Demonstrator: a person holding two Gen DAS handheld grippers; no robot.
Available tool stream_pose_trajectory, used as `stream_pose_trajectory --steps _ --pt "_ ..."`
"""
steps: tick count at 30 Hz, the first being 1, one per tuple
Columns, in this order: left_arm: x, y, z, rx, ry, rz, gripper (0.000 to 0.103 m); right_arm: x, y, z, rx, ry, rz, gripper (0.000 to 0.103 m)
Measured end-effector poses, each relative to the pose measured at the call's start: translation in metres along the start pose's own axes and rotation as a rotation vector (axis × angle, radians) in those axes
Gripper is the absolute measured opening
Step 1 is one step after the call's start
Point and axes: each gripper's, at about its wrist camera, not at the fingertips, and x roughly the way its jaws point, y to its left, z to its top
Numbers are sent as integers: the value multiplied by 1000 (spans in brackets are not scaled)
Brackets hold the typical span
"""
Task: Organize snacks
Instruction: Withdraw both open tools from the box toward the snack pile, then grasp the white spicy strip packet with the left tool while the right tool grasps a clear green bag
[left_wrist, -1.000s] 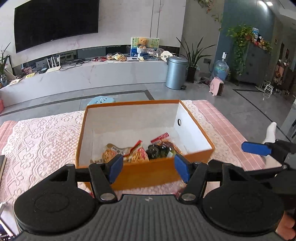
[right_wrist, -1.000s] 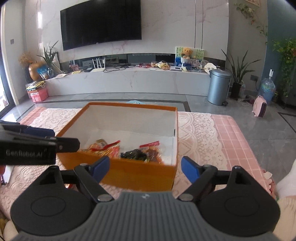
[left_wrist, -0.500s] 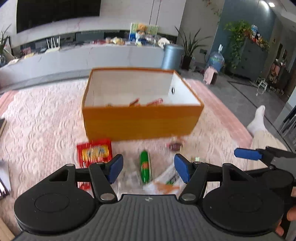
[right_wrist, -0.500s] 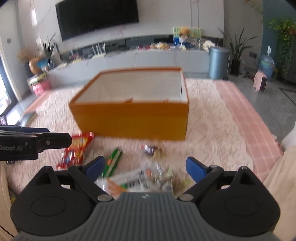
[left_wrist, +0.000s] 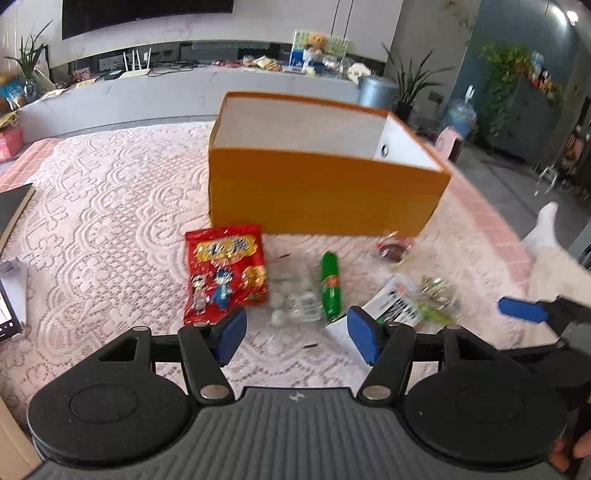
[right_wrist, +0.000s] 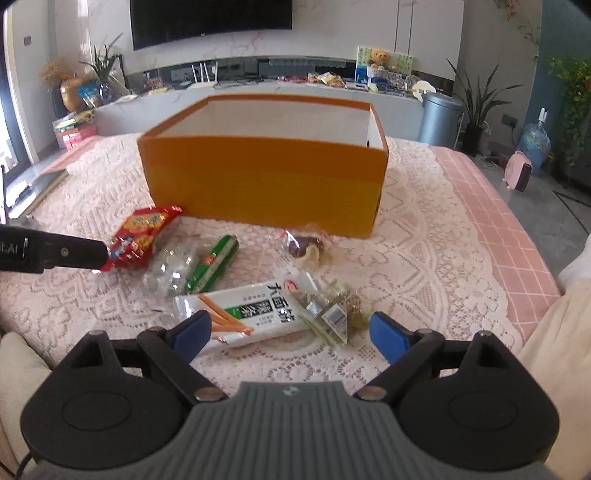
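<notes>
Several light, crinkly snack packets lie before the orange cardboard box (right_wrist: 264, 181). Both the left gripper (left_wrist: 293, 334) and the right gripper (right_wrist: 290, 332) gape empty. The white flat noodle-stick packet (right_wrist: 240, 312) looks thin and slippery, best pinched across its short edge.

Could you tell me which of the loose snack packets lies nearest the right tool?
The white packet with orange sticks printed on it; it lies just ahead of the right tool.

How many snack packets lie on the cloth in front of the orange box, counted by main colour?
Red packet: 1
Green packet: 1
White packet: 1
Clear packets: 2
Purple-filled packet: 1
Total: 6
</notes>
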Motion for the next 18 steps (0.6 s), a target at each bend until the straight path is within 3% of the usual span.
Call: stream_pose_trajectory --steps 6,13,18 --pt "13 -5 -2 33 48 -82 73 17 -4 -2 20 58 -8 89" --pt "24 -14 -3 97 80 -217 73 34 -17 -2 69 115 -25 76" --pt "39 -24 -7 145 107 -223 73 45 -17 -6 53 136 -21 70"
